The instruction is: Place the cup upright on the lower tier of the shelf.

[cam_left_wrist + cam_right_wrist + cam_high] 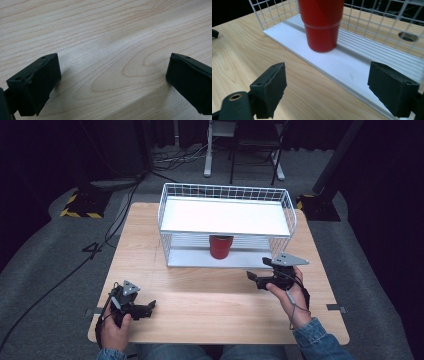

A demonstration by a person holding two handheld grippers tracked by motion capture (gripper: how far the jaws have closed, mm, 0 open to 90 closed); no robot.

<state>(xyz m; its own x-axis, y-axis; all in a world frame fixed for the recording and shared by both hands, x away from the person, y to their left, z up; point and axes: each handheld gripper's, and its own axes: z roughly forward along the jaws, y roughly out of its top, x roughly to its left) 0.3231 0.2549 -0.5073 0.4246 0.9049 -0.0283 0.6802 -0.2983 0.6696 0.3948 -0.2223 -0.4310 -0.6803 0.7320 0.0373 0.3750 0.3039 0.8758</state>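
Your right gripper [254,278] is spread wide and holds nothing, with the red cup [220,246] at about 11 o'clock from it, upright on the lower shelf of the white wire rack [172,202]. Your left gripper [148,307] is also spread, low over the wooden table [200,295]. I judge the cup light, smooth and easy to squeeze; take it gently around the middle of its wall.
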